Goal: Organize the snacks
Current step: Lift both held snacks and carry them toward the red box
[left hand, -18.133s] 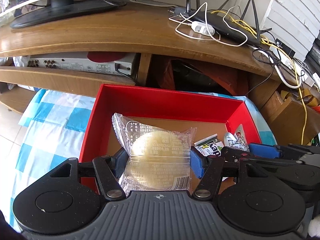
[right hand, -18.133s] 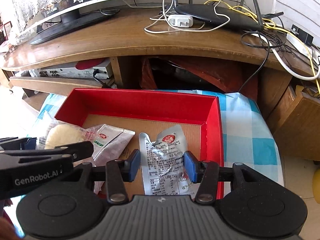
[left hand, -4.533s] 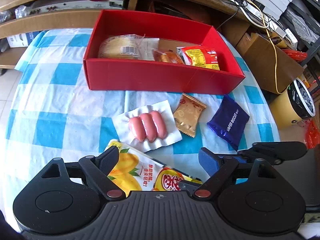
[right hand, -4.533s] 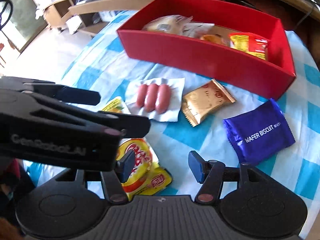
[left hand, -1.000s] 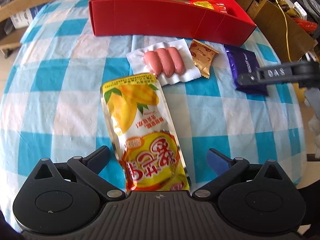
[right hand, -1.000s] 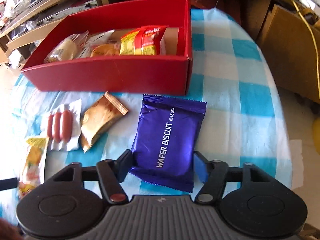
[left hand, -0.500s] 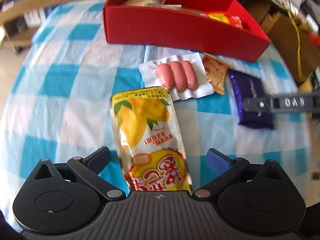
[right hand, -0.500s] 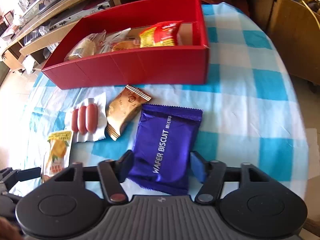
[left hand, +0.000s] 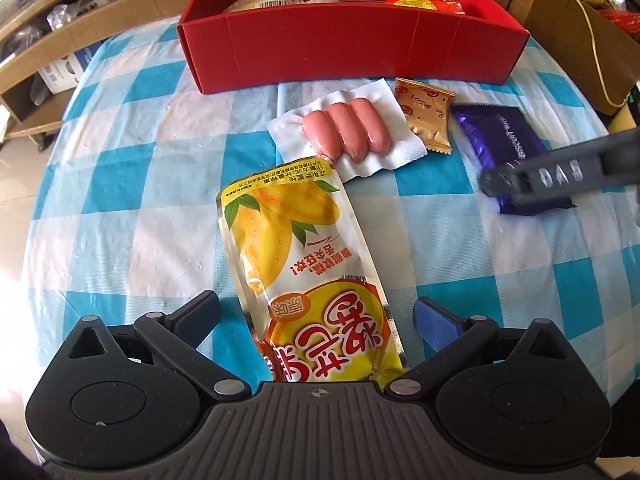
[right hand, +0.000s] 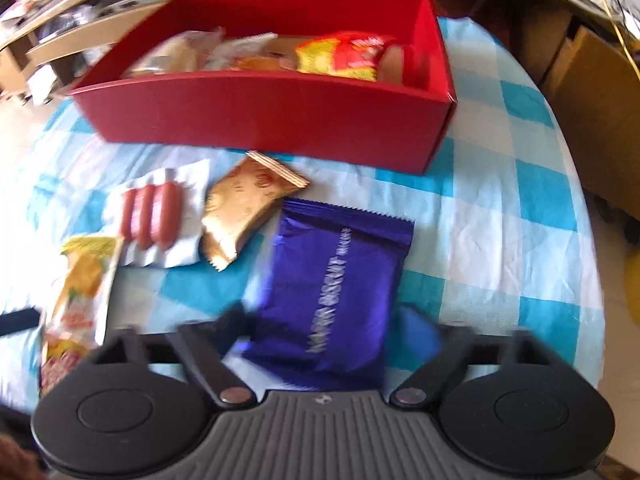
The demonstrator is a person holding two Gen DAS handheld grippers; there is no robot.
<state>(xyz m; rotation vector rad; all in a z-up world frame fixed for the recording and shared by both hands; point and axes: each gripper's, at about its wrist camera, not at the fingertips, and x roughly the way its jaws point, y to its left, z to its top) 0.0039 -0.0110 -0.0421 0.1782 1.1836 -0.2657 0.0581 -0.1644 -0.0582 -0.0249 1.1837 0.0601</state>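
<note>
On the checked counter (left hand: 120, 184) in front of the red box (left hand: 352, 56), L tool (left hand: 316, 316) sits wide astride the mango pouch (left hand: 304, 264); R tool (right hand: 320, 326) brackets the purple wafer pack (right hand: 340, 280), grip not yet clear. Looks like the pickup step w/ both: next, pinch each pack, lift, carry over the box wall.

— What sits between your right gripper (right hand: 326, 326)'s fingers?

— A purple wafer biscuit pack (right hand: 336, 292), lying on the blue-checked cloth (right hand: 500, 216), your fingers spread on either side of it.

— And beyond?

— A gold packet (right hand: 246, 208) and a sausage pack (right hand: 154, 216) lie just beside it, a mango pouch (right hand: 82, 292) at far left. The red box (right hand: 280, 116) behind holds several snacks. Your picture is blurred.
</note>
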